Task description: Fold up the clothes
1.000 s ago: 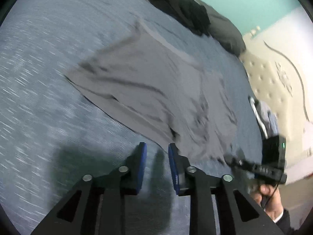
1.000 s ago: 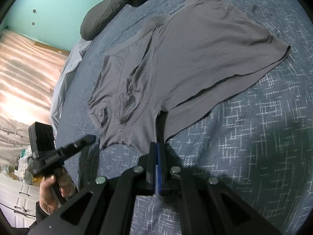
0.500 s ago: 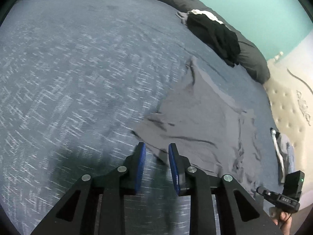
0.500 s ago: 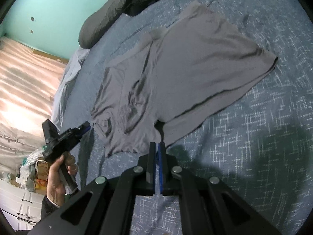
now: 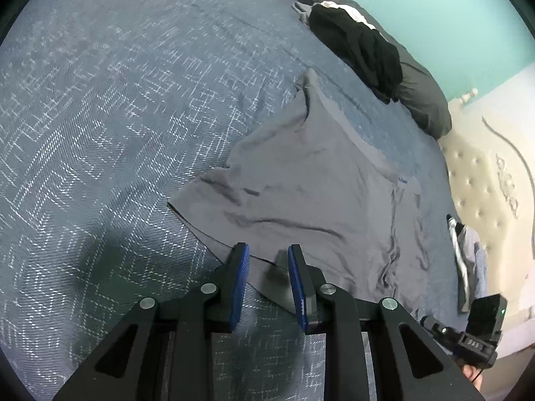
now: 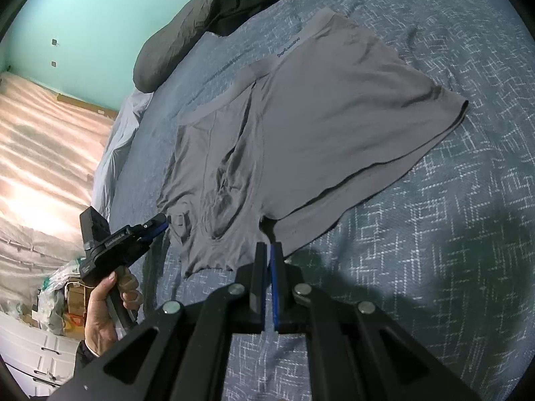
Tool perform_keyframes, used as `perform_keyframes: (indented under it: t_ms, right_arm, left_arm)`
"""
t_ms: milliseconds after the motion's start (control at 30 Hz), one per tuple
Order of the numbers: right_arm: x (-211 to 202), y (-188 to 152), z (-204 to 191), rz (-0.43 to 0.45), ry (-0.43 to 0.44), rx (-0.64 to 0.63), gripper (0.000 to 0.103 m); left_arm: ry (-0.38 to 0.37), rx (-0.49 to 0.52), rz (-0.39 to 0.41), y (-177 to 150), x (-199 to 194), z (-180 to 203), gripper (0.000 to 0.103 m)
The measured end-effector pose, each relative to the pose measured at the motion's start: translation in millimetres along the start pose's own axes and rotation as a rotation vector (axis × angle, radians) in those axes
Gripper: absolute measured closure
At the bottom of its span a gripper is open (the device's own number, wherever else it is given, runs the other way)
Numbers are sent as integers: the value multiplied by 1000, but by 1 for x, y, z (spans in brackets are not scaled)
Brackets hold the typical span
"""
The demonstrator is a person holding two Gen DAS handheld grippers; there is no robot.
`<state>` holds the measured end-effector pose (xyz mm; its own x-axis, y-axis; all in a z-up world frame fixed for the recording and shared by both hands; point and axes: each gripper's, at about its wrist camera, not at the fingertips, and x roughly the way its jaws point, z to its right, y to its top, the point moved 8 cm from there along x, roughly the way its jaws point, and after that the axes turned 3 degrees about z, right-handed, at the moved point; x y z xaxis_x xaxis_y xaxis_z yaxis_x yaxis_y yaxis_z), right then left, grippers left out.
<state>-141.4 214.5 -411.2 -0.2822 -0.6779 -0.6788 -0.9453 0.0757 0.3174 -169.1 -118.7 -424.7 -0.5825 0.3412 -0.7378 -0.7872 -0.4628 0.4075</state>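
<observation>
A pair of grey shorts (image 6: 314, 123) lies spread flat on a blue bedspread (image 6: 451, 220) with a pale line pattern; the waistband (image 6: 287, 51) is at the far edge and the two leg openings face the near edge; the cloth is creased down the middle and smoother on the right leg.

The right gripper (image 6: 269, 247) hangs just above the crotch of the shorts, at the near edge between the two legs; its blue-lined fingers are pressed together with no gap, and whether any cloth is caught between them cannot be told.

The left gripper (image 5: 267, 250) hovers over the hem of one leg of the shorts (image 5: 311, 193); its fingers stand apart, released, with the hem line running across the gap between them; whether the tips touch the cloth cannot be told. In the right wrist view the left gripper (image 6: 157, 225) points at the near left corner of the shorts, held by a hand (image 6: 107, 304) at the left edge of the bed.

A dark pillow (image 5: 421, 93) lies along the far edge of the bed with a black garment (image 5: 361, 46) heaped on it; a teal wall (image 6: 100, 10) stands behind; a pale padded headboard (image 5: 485, 180) shows at the right of the left wrist view.
</observation>
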Motion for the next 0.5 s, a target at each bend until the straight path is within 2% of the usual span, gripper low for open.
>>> perform_keyframes:
  t_ms: [67, 100, 133, 200, 500]
  right_arm:
    - [0, 0, 0, -1, 1, 1, 100]
    - [0, 0, 0, -2, 1, 1, 100]
    - [0, 0, 0, -2, 1, 0, 100]
    - [0, 0, 1, -1, 0, 1, 100]
    - [0, 0, 2, -2, -2, 3, 100]
  left_arm:
    - [-4, -11, -2, 1, 1, -1, 78]
    - [-6, -16, -3, 1, 2, -2, 82]
    - [-8, -21, -4, 1, 3, -2, 90]
    - [-10, -21, -4, 1, 4, 0, 95]
    - [-21, -9, 10, 7, 6, 6, 100]
